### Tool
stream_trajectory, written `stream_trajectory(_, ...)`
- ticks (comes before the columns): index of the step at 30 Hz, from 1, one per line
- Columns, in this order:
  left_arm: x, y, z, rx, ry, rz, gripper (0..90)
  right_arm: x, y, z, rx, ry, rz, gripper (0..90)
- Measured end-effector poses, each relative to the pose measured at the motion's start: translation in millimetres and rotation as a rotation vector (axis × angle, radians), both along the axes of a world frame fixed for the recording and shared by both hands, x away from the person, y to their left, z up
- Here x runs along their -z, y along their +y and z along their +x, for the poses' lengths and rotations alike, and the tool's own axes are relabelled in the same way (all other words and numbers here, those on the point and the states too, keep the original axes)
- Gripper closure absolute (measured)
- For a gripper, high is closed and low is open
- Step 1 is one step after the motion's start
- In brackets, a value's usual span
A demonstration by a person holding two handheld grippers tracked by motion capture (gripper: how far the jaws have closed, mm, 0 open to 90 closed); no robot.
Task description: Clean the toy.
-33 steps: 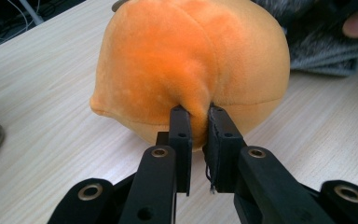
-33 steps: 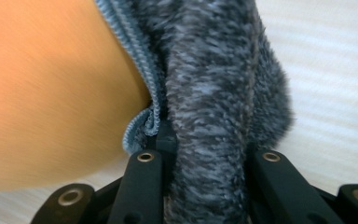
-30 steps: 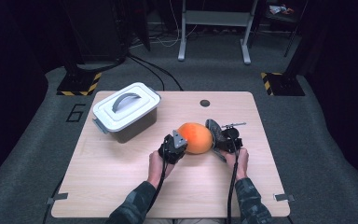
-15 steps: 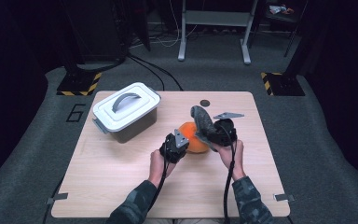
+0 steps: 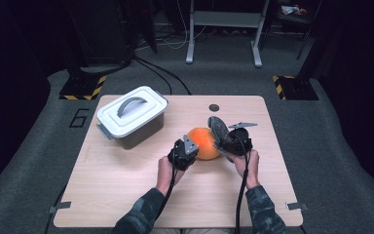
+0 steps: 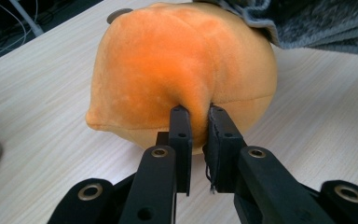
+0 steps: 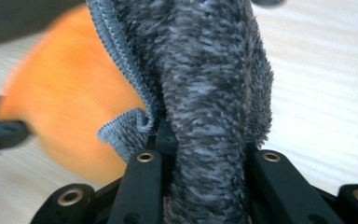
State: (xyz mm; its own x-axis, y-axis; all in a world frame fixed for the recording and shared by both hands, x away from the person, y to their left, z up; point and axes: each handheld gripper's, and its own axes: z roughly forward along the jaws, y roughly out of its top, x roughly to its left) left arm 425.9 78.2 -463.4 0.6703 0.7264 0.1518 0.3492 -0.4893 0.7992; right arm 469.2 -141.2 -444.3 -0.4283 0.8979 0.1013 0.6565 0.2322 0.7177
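Note:
An orange plush ball [image 5: 203,142] sits in the middle of the wooden table [image 5: 121,195]. My left gripper [image 5: 190,149] presses against its left side; in the left gripper view the gripper [image 6: 198,112] is shut on a pinched fold of the orange plush ball [image 6: 168,60]. My right gripper [image 5: 224,140] is shut on a fuzzy grey cloth [image 5: 217,127], which stands up against the ball's upper right side. In the right gripper view the grey cloth [image 7: 209,84] bulges between the jaws, with the orange ball [image 7: 70,93] blurred behind it on the left.
At the table's back left stands a white lidded box [image 5: 131,116] with a grey handle. A small dark round hole [image 5: 214,107] sits near the far edge. Black stand bases with yellow-black stripes [image 5: 83,87] rest on the floor beyond.
My right gripper lifted the grey cloth from beside the ball, swung it up over the top, then lowered it a little against the upper right side. The left gripper stayed put.

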Motion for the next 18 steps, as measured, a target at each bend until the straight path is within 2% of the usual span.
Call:
stream_trajectory(4,0.0,-0.2,0.1,-0.001,-0.003,0.001,81.6,14.2,-8.9,5.1,0.042,0.052,0.015,72.4)
stream_trajectory(10,-0.4,1.0,0.5,-0.006,0.0,-0.002,81.6,33.7,-17.5,12.3,0.079,0.119,0.006,72.3)
stream_trajectory(12,-0.8,1.7,0.8,-0.005,-0.002,0.002,81.6,42.8,-19.7,14.5,0.089,0.155,0.004,72.2)
stream_trajectory(14,-1.0,1.9,0.9,-0.004,0.002,-0.001,81.6,48.6,-22.2,15.9,0.084,0.165,-0.002,72.1)
stream_trajectory(16,-1.2,2.1,1.0,-0.006,0.001,-0.002,81.6,48.1,-23.1,14.9,0.085,0.167,-0.001,72.0)
stream_trajectory(18,-1.6,2.6,1.3,-0.01,0.0,-0.004,81.5,41.1,-22.5,11.3,0.099,0.138,-0.018,71.9)
